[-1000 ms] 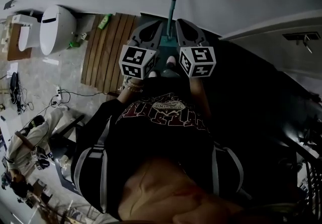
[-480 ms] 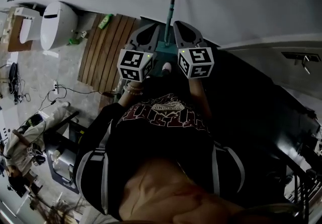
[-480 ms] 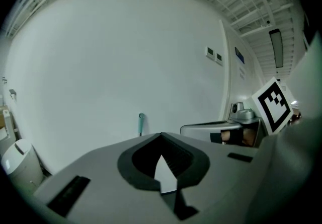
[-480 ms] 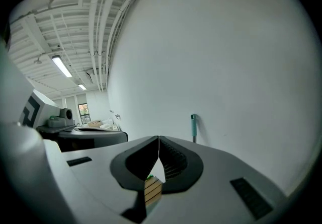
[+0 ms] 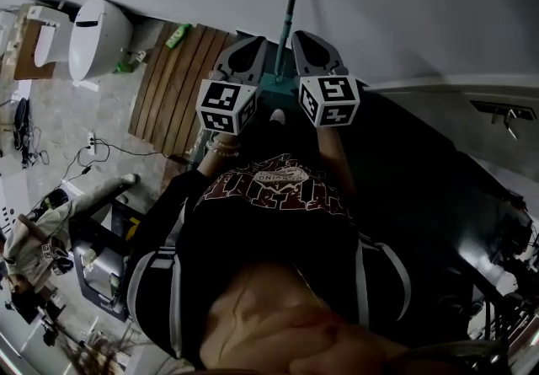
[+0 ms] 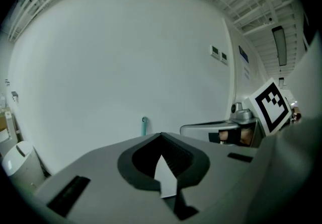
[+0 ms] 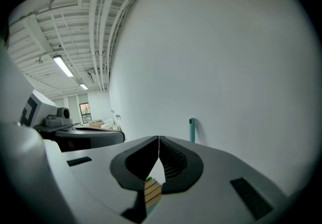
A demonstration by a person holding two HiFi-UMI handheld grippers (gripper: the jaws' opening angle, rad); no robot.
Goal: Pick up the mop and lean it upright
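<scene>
The mop stands upright with its teal handle (image 5: 290, 7) leaning on the white wall and its teal head (image 5: 274, 81) on the floor. My left gripper (image 5: 252, 46) and right gripper (image 5: 304, 38) hang side by side just in front of it, one on each side of the handle, not touching it. Both are shut with nothing between the jaws. In the left gripper view the handle's top (image 6: 144, 126) shows beyond the left gripper (image 6: 161, 134). In the right gripper view it (image 7: 191, 130) stands right of the right gripper (image 7: 159, 138).
A wooden slat mat (image 5: 179, 83) lies left of the mop, with a white toilet (image 5: 97, 36) and a green item (image 5: 176, 34) beyond it. Cables (image 5: 94, 158) trail on the tiled floor. A dark counter (image 5: 438, 154) fills the right side.
The head view has shifted a little, so the mop handle's top end now shows. Both grippers have stayed shut in front of the mop, almost in the same place.
</scene>
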